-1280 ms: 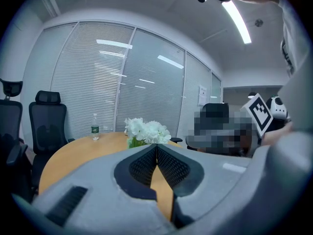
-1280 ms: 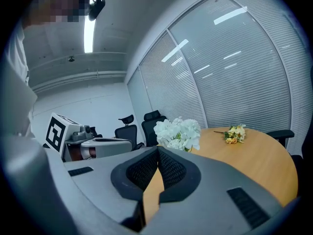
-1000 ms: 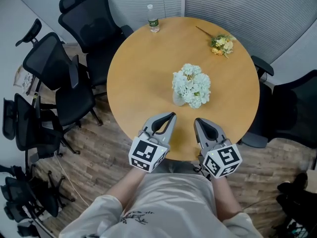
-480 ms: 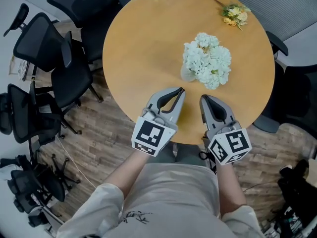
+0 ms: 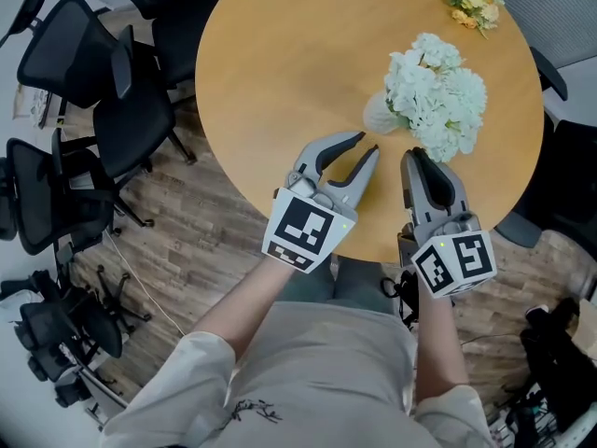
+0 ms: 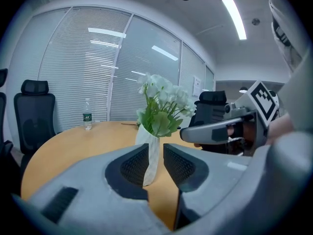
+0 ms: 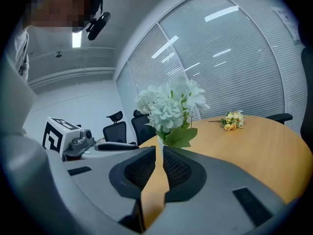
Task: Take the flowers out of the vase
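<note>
White flowers (image 5: 438, 96) stand in a white ribbed vase (image 5: 378, 115) on the round wooden table (image 5: 280, 82). My left gripper (image 5: 366, 145) hangs over the table's near edge, just short of the vase. Its jaws are opening and nothing is between them. In the left gripper view the vase (image 6: 149, 151) shows beyond the gap of the left gripper (image 6: 155, 153), with the flowers (image 6: 164, 99) above. My right gripper (image 5: 413, 155) is shut and empty beside the left one, below the blooms. In the right gripper view the flowers (image 7: 168, 106) rise just past the right gripper (image 7: 160, 153).
A small yellow bouquet (image 5: 474, 6) lies at the table's far right edge, the same yellow bouquet (image 7: 232, 120) showing in the right gripper view. A water bottle (image 6: 87, 120) stands at the far side. Black office chairs (image 5: 93, 73) crowd the left; another chair (image 5: 560, 166) is at the right.
Both grippers have moved forward over the table edge toward the vase. The left gripper's jaws have parted. The head view has swung down, and the bottle has left it.
</note>
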`<state>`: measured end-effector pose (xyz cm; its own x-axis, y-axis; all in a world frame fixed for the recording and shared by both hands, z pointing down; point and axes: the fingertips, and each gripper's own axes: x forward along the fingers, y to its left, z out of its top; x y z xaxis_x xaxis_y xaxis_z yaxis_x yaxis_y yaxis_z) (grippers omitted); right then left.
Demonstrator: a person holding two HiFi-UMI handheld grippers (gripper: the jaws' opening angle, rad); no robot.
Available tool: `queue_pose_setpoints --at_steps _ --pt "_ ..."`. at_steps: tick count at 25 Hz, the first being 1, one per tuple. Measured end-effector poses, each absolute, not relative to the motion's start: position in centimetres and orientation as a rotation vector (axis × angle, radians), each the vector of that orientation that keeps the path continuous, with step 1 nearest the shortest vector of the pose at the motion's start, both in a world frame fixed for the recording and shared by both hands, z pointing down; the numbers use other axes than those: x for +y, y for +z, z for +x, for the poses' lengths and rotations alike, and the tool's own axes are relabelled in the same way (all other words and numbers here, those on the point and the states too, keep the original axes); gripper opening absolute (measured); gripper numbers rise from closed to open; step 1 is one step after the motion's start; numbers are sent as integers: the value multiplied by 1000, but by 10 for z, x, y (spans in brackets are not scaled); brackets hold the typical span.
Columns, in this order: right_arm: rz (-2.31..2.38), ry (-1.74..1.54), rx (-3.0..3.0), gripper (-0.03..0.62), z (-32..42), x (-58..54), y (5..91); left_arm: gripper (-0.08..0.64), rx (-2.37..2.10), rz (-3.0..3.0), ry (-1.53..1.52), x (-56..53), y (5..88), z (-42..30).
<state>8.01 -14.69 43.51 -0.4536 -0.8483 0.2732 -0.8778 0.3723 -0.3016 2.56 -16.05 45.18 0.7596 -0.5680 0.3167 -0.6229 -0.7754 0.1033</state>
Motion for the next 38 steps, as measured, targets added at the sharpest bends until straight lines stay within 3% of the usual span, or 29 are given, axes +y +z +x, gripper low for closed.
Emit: queue_pose_setpoints --at_steps 7,13,24,38 --pt "1668 641 -2492 129 86 -161 448 206 -853 2775 467 -170 476 30" --pt "1700 614 -2490 161 89 -174 448 286 -788 2806 521 -182 489 44" --pt "1730 578 -2484 175 93 -190 444 339 -712 2894 573 -214 496 74" --pt "1741 547 -2500 186 92 -211 443 319 -670 2943 607 -223 510 93"
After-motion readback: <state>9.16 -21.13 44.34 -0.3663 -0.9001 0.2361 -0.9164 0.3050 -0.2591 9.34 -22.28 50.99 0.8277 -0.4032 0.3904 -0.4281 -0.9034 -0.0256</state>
